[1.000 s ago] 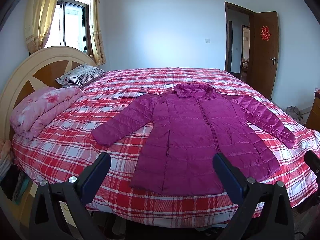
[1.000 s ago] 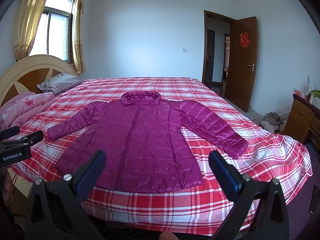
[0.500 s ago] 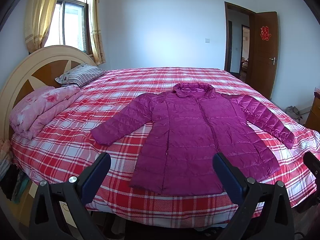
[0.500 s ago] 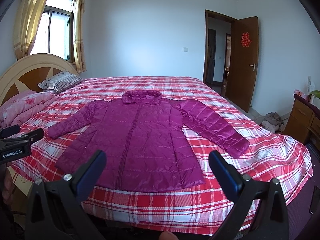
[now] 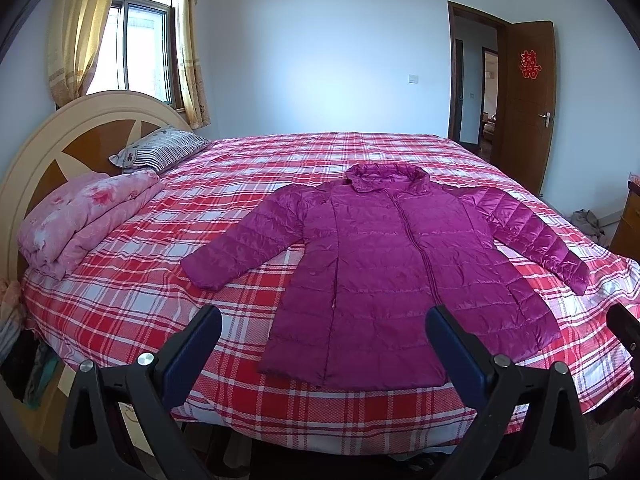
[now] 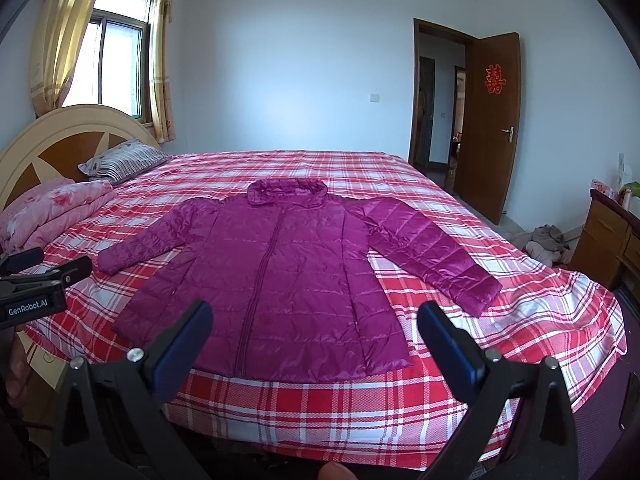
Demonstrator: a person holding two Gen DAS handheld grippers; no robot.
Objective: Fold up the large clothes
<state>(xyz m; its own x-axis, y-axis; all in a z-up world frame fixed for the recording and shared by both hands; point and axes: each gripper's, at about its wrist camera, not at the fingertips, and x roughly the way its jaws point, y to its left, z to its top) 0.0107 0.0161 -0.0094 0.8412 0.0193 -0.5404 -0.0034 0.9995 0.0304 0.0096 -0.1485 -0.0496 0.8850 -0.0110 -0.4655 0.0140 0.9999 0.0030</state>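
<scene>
A magenta puffer jacket lies flat and face up on the red plaid bed, zipped, hood toward the far wall, both sleeves spread out. Its hem is near the bed's front edge. My left gripper hangs open in front of the hem, off the bed, holding nothing. My right gripper is likewise open and short of the hem. The left gripper's body shows at the left edge of the right wrist view.
A folded pink quilt and a striped pillow lie by the headboard at left. An open wooden door is at the back right. A wooden dresser and clothes on the floor are at right.
Both views have shifted only slightly, with the jacket sitting a touch higher in the frames. The jacket has not moved and both grippers stay open.
</scene>
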